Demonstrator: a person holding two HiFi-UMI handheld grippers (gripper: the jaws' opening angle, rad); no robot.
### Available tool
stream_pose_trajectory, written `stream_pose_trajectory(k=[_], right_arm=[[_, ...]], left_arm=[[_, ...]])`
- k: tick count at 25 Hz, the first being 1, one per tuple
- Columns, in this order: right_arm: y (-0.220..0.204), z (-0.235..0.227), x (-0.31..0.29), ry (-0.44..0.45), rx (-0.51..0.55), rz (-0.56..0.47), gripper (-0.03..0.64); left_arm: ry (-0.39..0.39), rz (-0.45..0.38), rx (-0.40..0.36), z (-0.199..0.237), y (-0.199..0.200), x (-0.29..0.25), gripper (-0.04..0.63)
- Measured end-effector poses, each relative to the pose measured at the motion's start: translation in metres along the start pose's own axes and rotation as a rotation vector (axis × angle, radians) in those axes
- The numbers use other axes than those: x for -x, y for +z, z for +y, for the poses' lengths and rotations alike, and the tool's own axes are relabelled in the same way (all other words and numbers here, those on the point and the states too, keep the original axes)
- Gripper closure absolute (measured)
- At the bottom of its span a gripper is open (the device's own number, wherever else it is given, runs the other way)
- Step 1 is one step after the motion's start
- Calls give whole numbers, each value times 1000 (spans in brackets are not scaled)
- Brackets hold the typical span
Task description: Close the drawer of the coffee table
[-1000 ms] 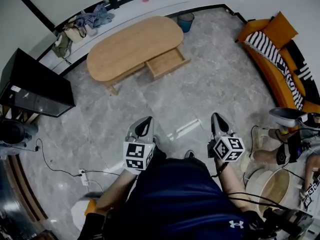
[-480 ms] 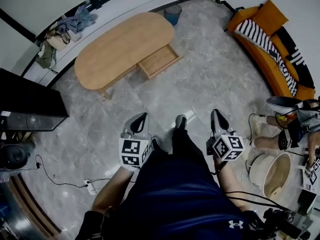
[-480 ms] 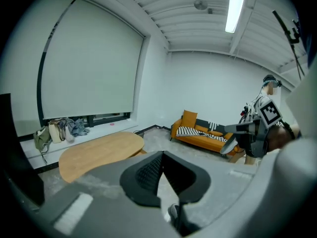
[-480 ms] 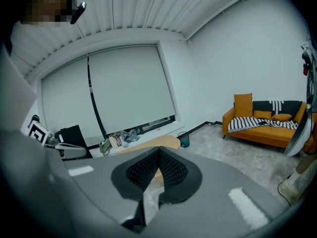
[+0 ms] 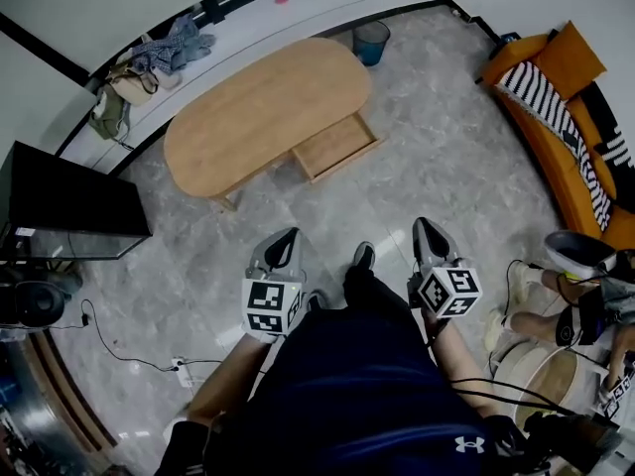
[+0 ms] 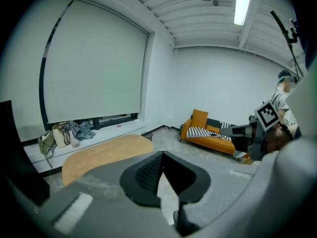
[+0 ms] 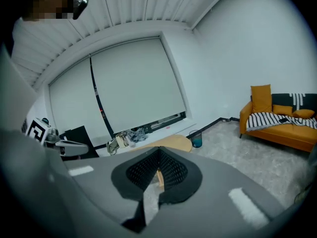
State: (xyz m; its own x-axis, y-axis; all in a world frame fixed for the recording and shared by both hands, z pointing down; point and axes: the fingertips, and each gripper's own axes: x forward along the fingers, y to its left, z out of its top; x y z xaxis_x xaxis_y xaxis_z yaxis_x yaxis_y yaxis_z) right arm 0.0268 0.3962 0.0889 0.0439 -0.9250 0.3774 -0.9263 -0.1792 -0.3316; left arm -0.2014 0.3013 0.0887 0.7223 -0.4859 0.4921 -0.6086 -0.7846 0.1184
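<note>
The oval wooden coffee table (image 5: 263, 107) stands on the grey floor in the upper middle of the head view. Its drawer (image 5: 335, 147) is pulled out on the side facing me and looks empty. My left gripper (image 5: 288, 238) and right gripper (image 5: 425, 228) are held side by side well short of the drawer, both pointing toward the table. Each is shut with nothing between its jaws. In the left gripper view the tabletop (image 6: 104, 152) shows beyond the left gripper (image 6: 161, 155). In the right gripper view the table end (image 7: 176, 143) shows just past the right gripper (image 7: 158, 152).
A black TV (image 5: 69, 201) stands at the left. An orange sofa (image 5: 571, 127) with a striped throw is at the right. A teal bin (image 5: 370, 40) sits behind the table, and bags and clothes (image 5: 149, 62) lie along the window ledge. A cable and power strip (image 5: 184, 365) are on the floor.
I have stepped toward the table, and a foot now shows between the grippers. Both grippers moved forward with me and stayed shut. The drawer stands open as before.
</note>
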Motion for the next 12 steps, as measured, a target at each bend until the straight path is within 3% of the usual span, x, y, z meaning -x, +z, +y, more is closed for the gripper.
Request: stream_pose_trajectory(k=[12], right_arm=[[42, -86, -101, 114, 22, 93, 615]], left_arm=[[137, 39, 76, 13, 33, -96, 594]])
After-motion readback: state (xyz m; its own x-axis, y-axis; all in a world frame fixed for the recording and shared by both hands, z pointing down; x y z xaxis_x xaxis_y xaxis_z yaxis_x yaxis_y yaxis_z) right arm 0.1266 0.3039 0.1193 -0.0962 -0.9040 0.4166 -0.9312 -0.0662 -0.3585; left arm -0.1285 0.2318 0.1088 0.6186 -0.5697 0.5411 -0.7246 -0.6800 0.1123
